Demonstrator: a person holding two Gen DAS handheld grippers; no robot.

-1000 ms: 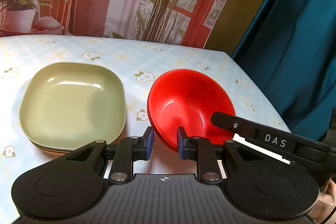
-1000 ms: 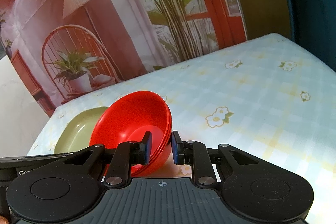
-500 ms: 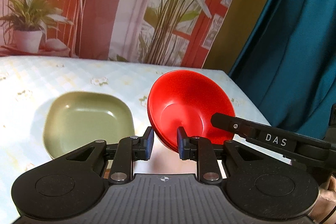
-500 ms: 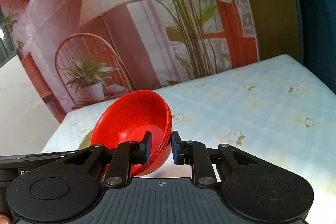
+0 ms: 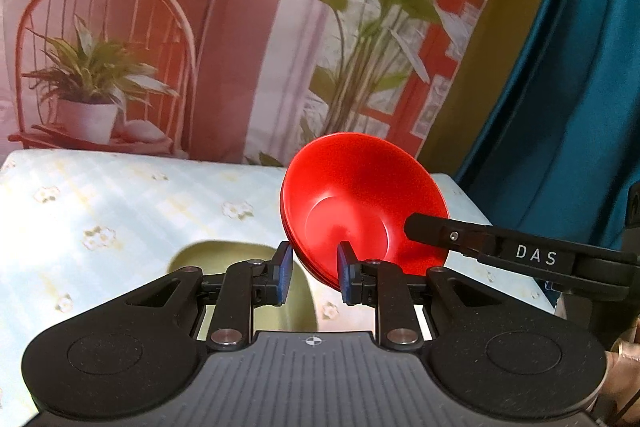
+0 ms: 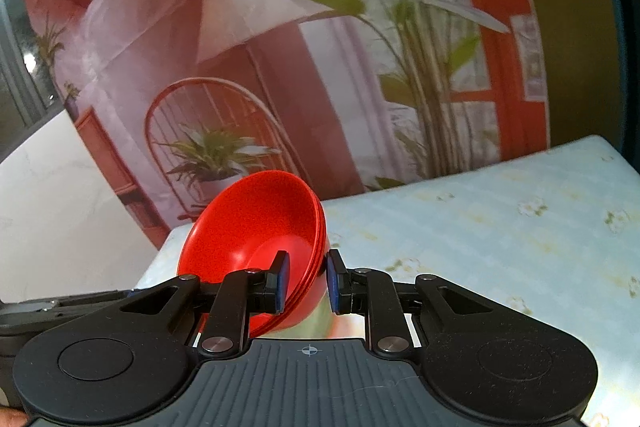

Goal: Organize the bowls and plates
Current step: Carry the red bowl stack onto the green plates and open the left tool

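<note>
Two grippers share one load: the stack of red bowls (image 5: 362, 205) is now well up off the table (image 5: 120, 203), where a second ago it sat low beside the green plates (image 5: 224, 259) with the cloth filling most of both views. Both cameras now see mostly the printed backdrop (image 5: 240, 27), and the table has dropped to the lower part of the frame, so the lift is clearly under way. From the left wrist, the green plates have slid down behind the fingers and only a slice of rim shows; a second ago the whole top plate was in view. The plates stay on the table, under and left of the raised bowls. The left gripper (image 5: 312, 277) is pinched narrow on the near-left rim of the stack, one pad inside and one outside. The right gripper (image 6: 306, 281) clamps the opposite rim the same way, and its finger shows as the black bar marked DAS in the left view. Grip looks unchanged across the frames, no slip visible. The stack tilts toward each camera. My read: pick is done, transport phase next; likely target is on or beside the plates, but can't confirm. Risk is nested bowls shifting if the two hands drift apart.
</note>
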